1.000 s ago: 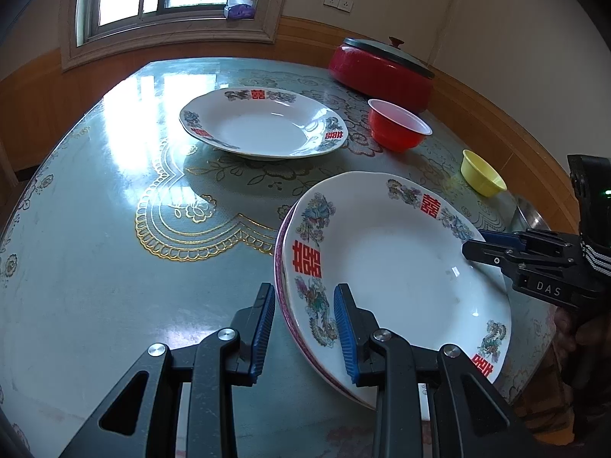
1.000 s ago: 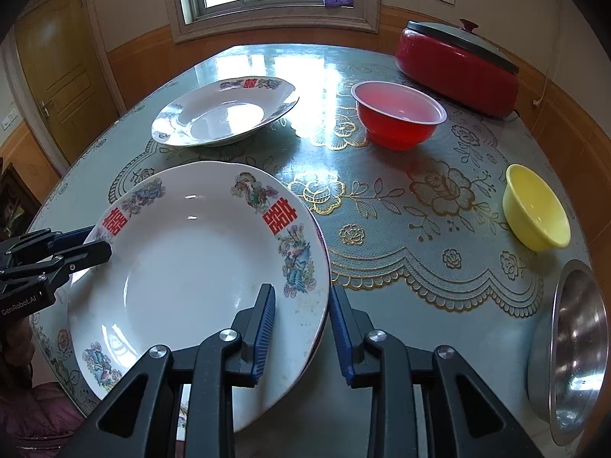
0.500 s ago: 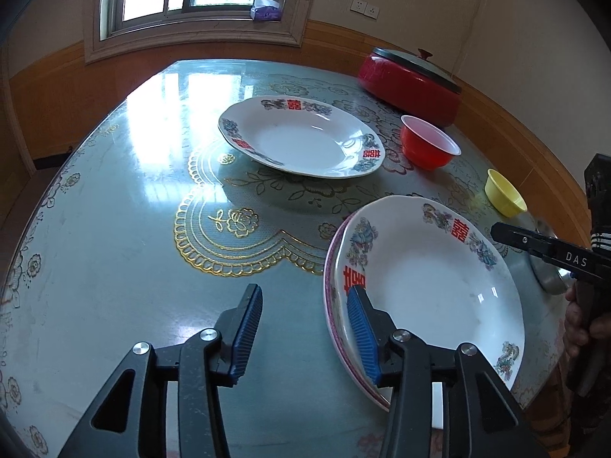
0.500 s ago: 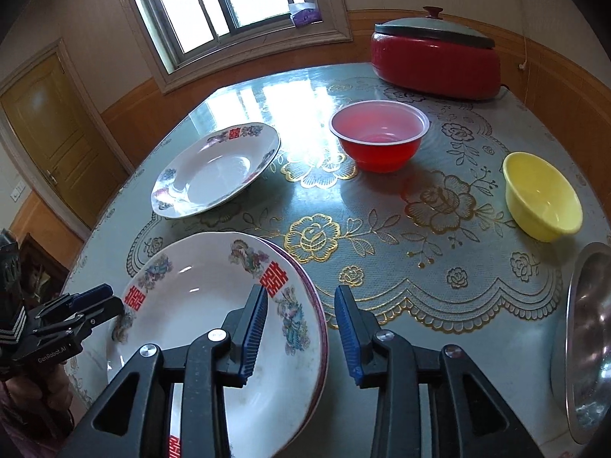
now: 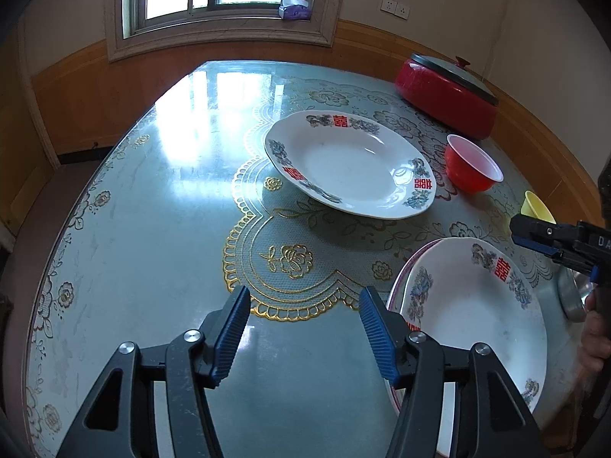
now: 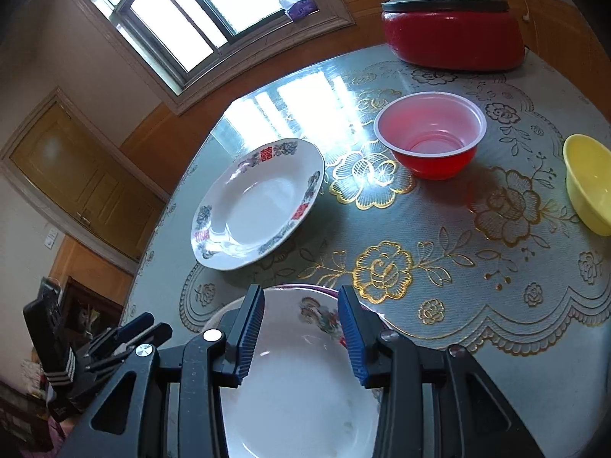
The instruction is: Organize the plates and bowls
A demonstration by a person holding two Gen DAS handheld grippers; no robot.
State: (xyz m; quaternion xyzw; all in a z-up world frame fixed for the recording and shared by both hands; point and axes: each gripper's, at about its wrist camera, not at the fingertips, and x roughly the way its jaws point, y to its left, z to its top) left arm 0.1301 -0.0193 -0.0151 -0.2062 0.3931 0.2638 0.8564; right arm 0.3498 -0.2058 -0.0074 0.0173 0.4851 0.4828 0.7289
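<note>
Both grippers opening — nothing held.
Left gripper and right gripper are letting go of the stack; best lifting clear before reaching ahead for the plate.

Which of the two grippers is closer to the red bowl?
The right gripper: it points across the table toward the red bowl. The left gripper sits beyond the stacked plates, farther away.

A: left gripper? 
B: jaws opening, nothing between, over bare table.
A: plates?
B: stacked plates at right edge, lone plate mid-table.
</note>
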